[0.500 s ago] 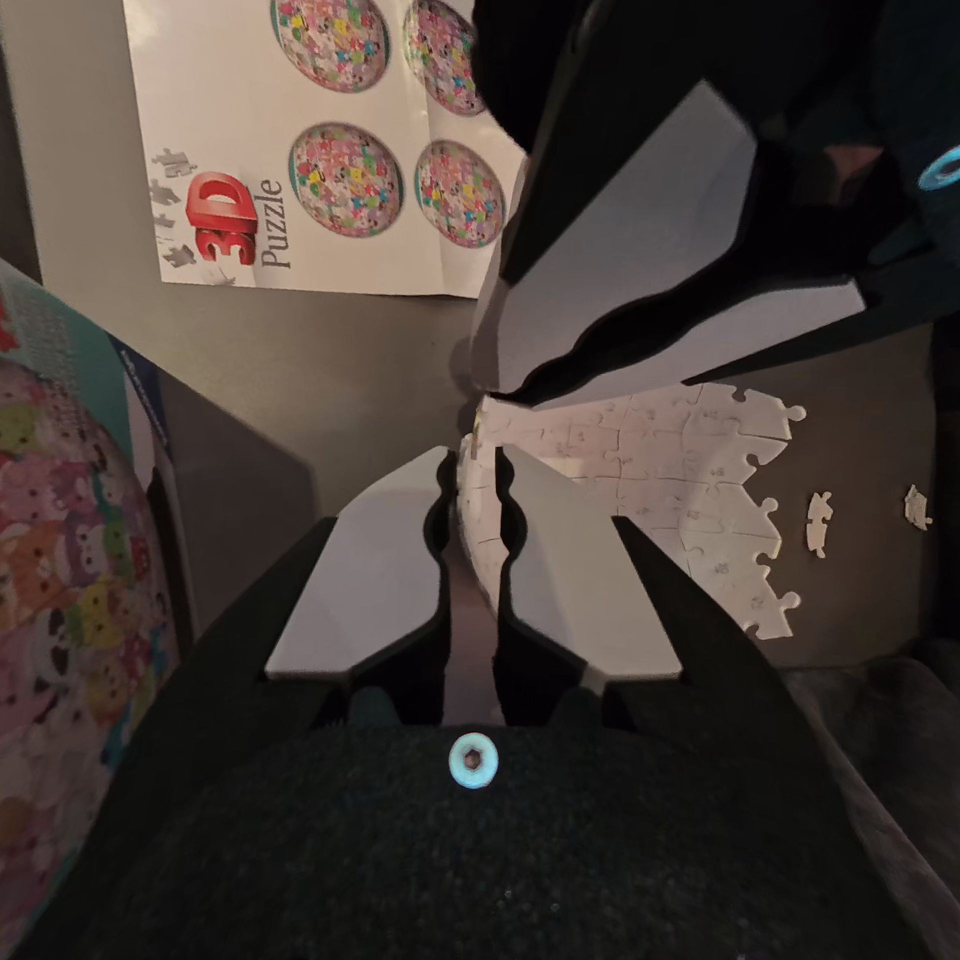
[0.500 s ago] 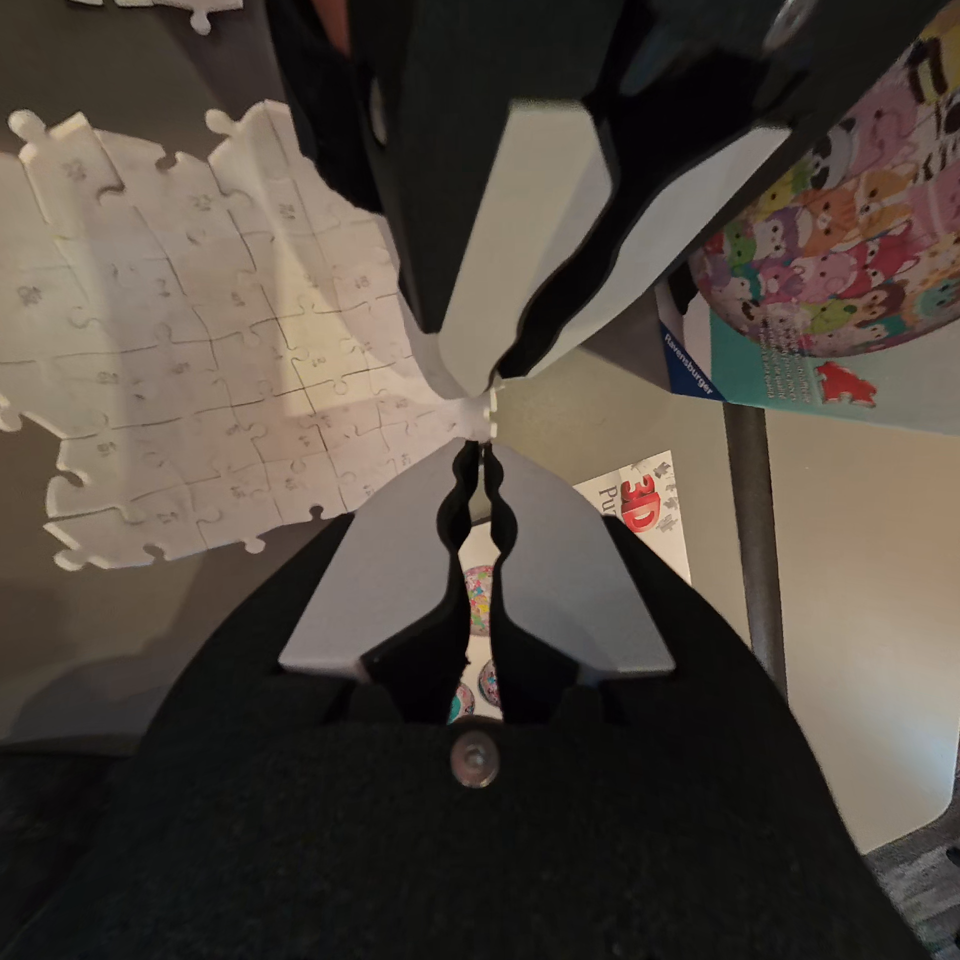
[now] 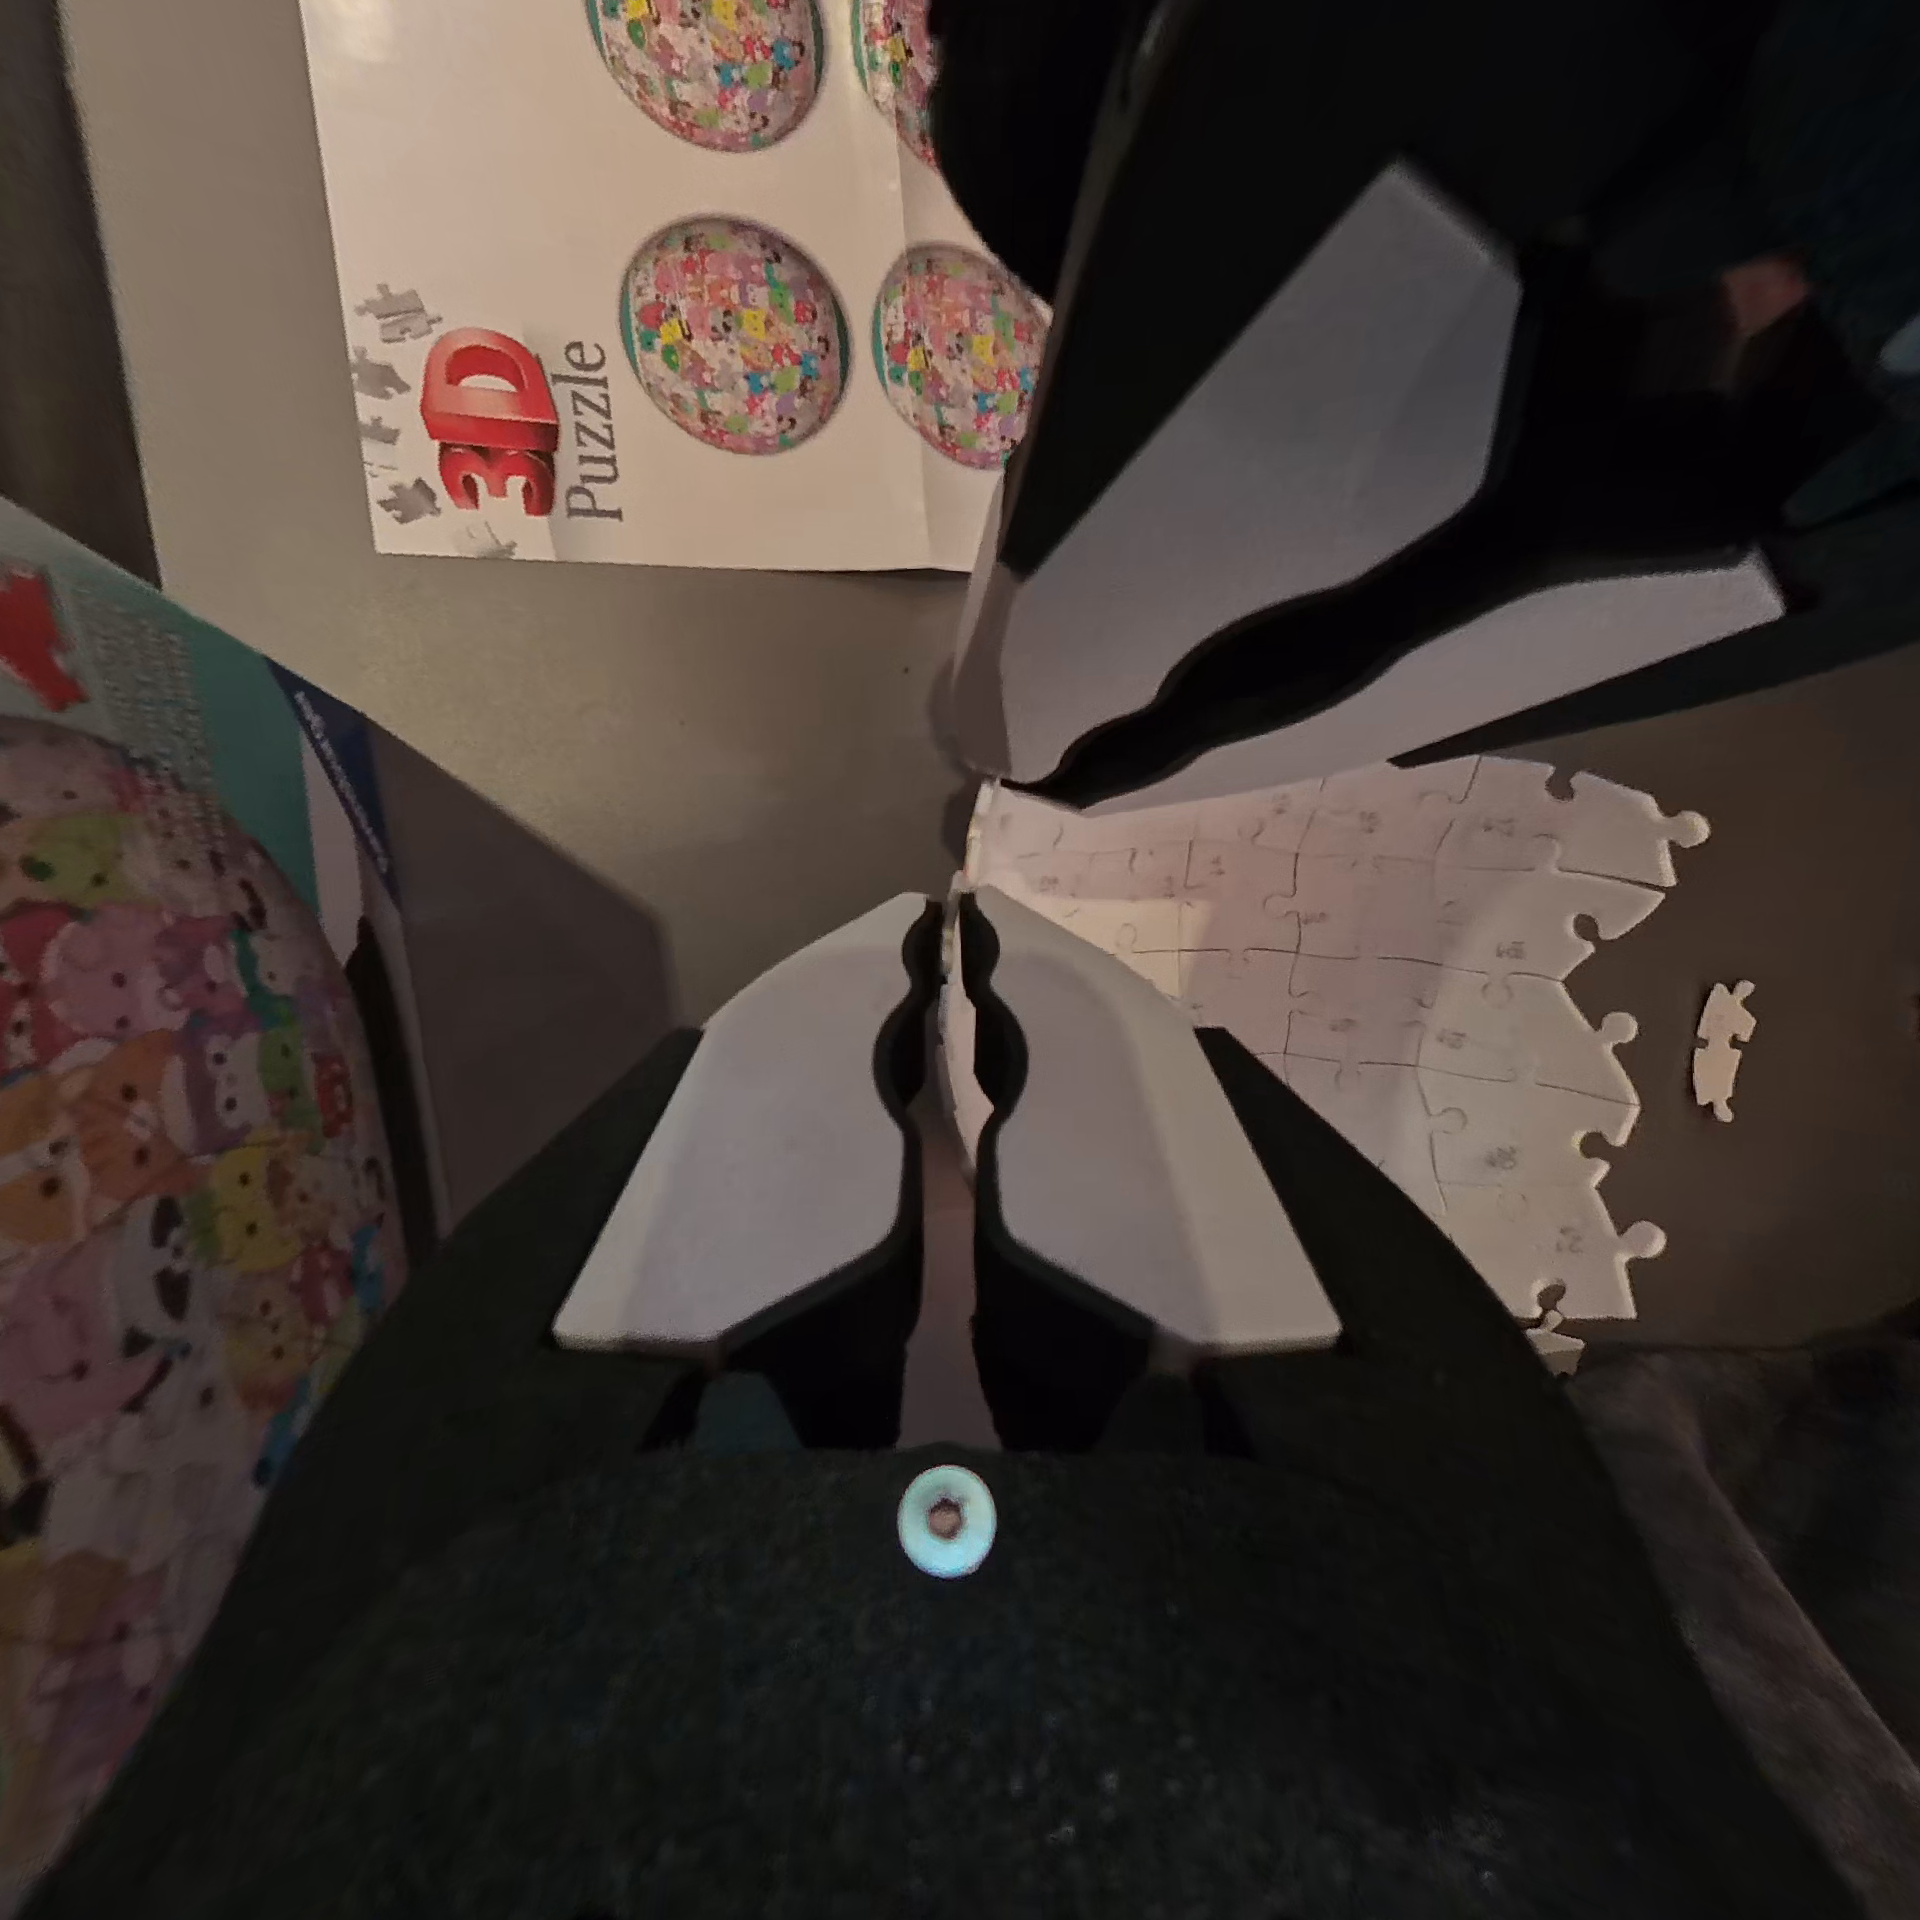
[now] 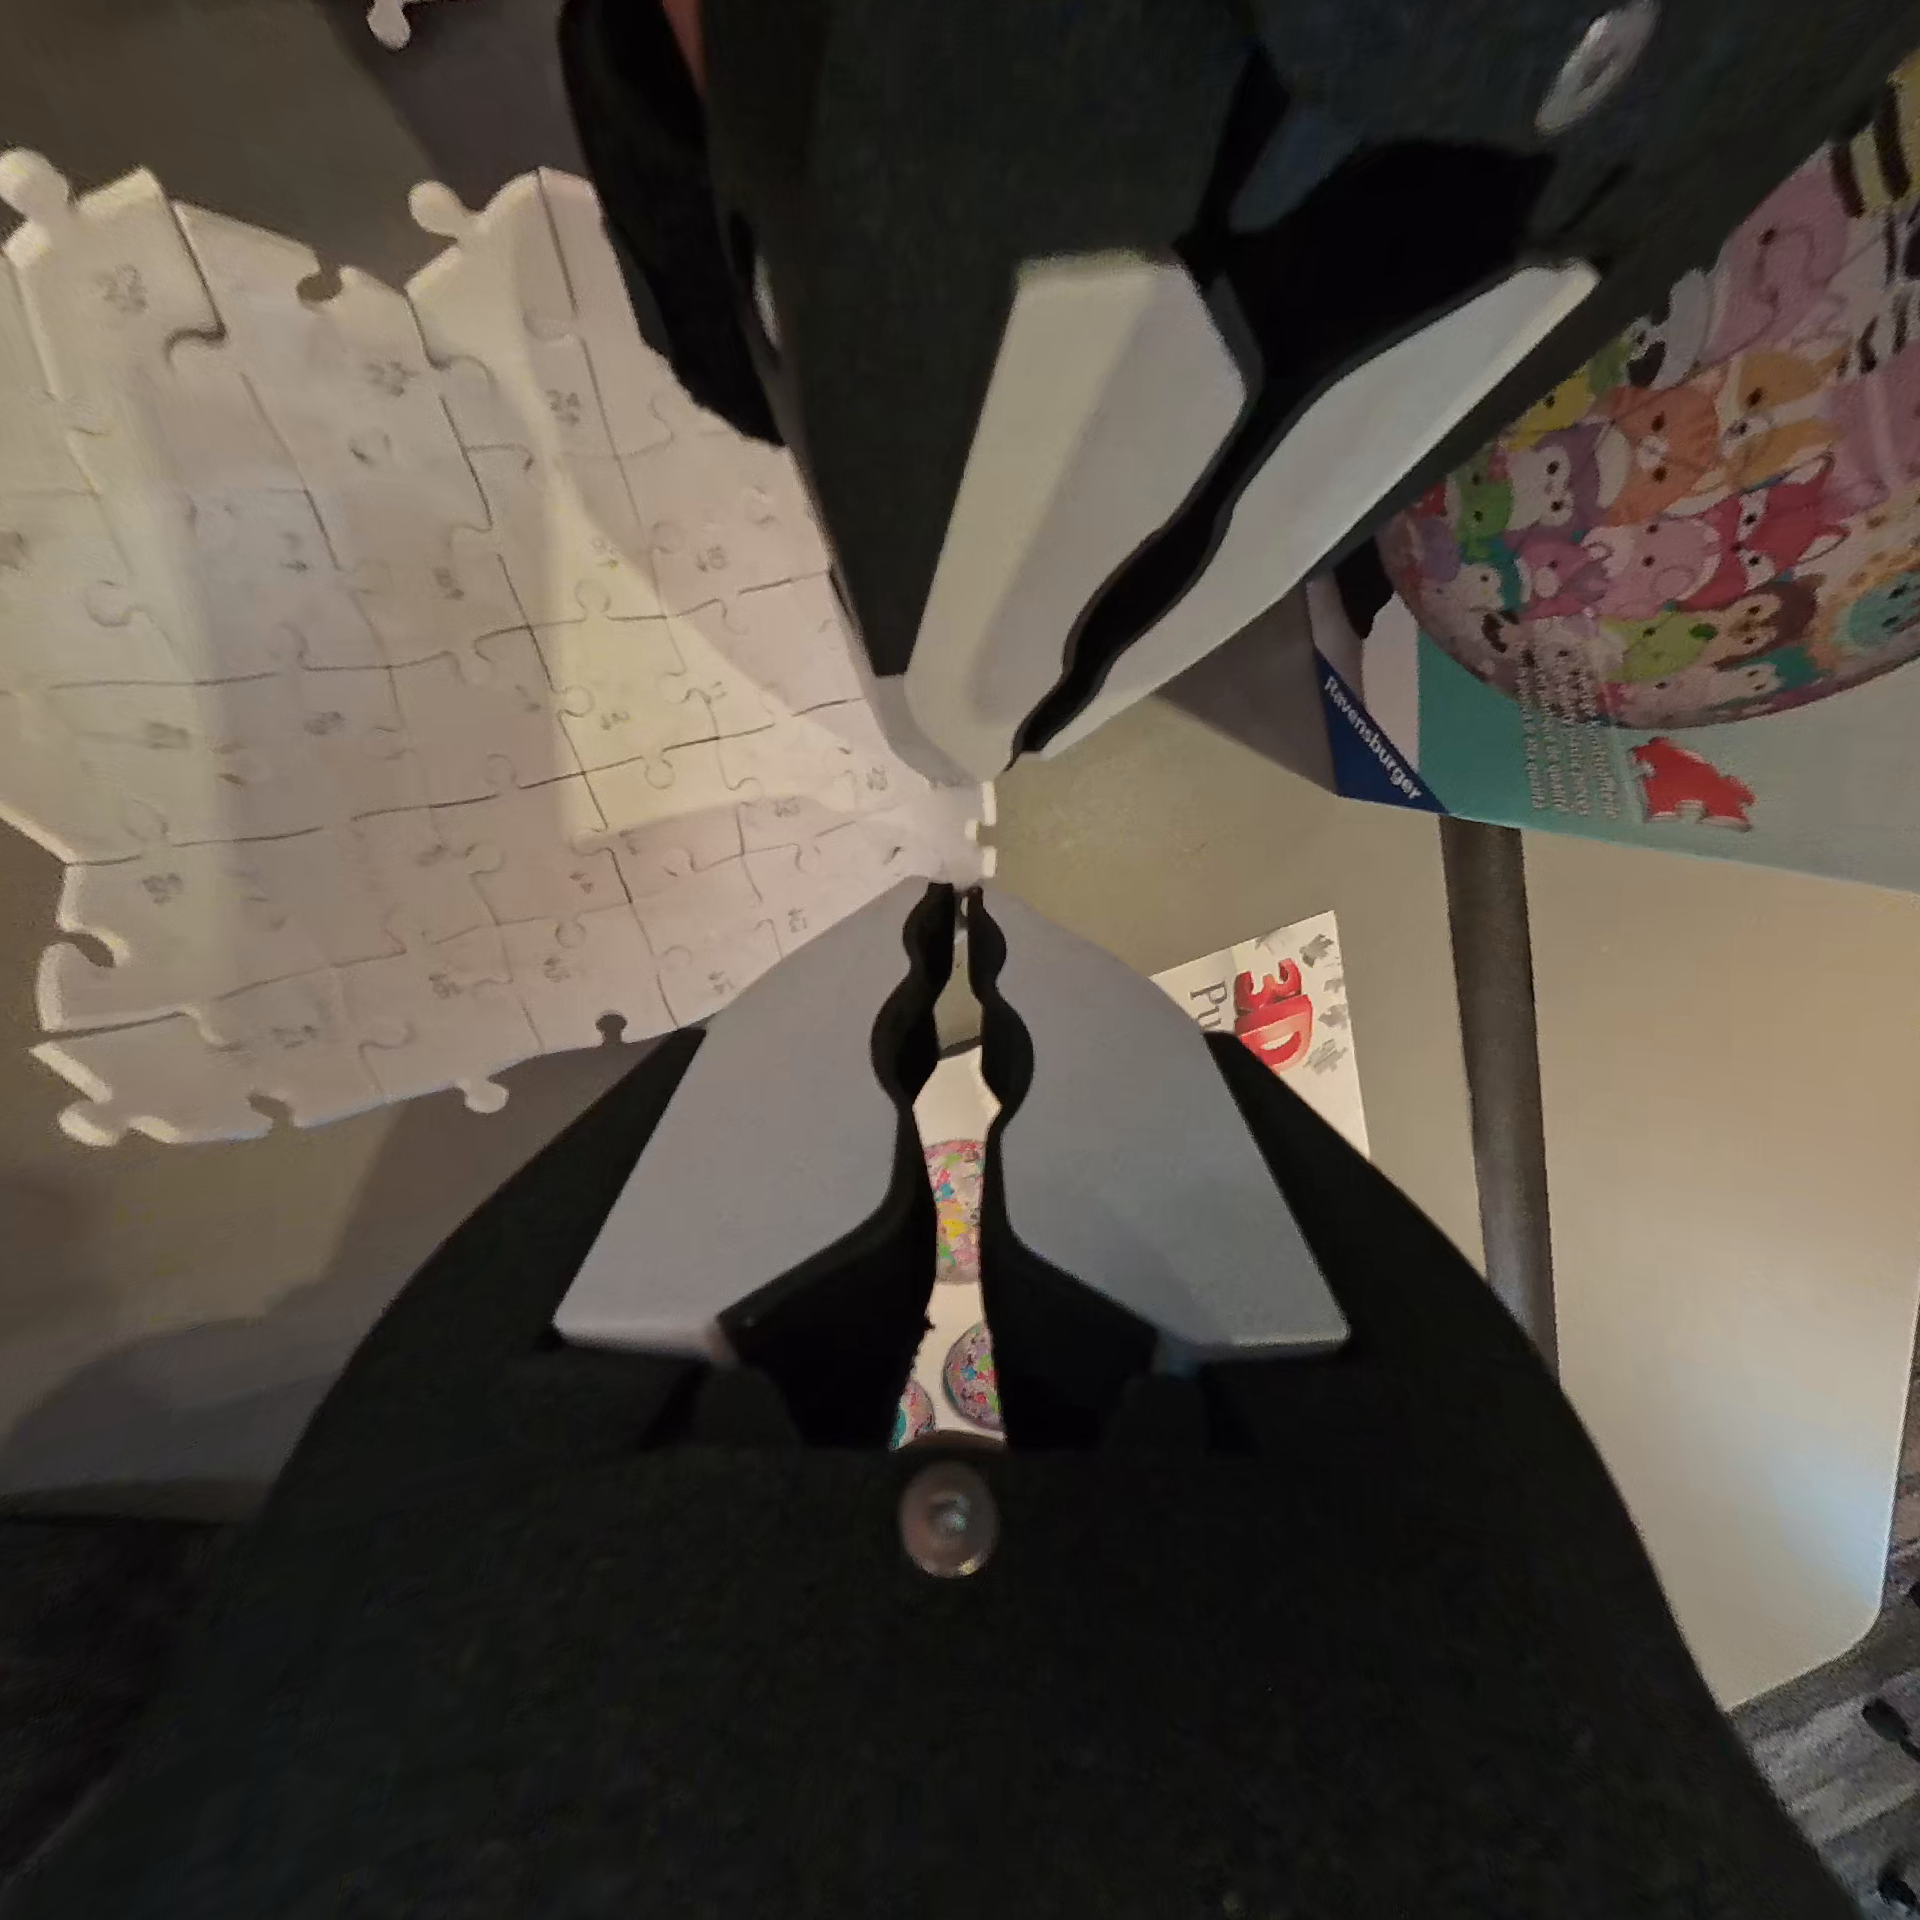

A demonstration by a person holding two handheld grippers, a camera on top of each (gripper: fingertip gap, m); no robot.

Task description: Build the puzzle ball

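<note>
Both grippers' fingers pinch the puzzle sheet [image 3: 1382, 997] edge — only the left view shows a loose piece [image 3: 1725, 1049].

Puzzle box [image 3: 156, 1039] blocks the left; table [image 3: 675, 748] ahead lies open.

Pale desk [image 4: 1714, 1299] top with rounded corner, dim warm light. Dark metal post [image 4: 1496, 1091] stands on it. Grey patterned carpet [image 4: 1829, 1766] lower right.

We see a white puzzle sheet [image 3: 1382, 997], black grippers with pale grey fingers [image 3: 1143, 1122], and a teal box [image 4: 1662, 665] printed with multicoloured animals.
</note>
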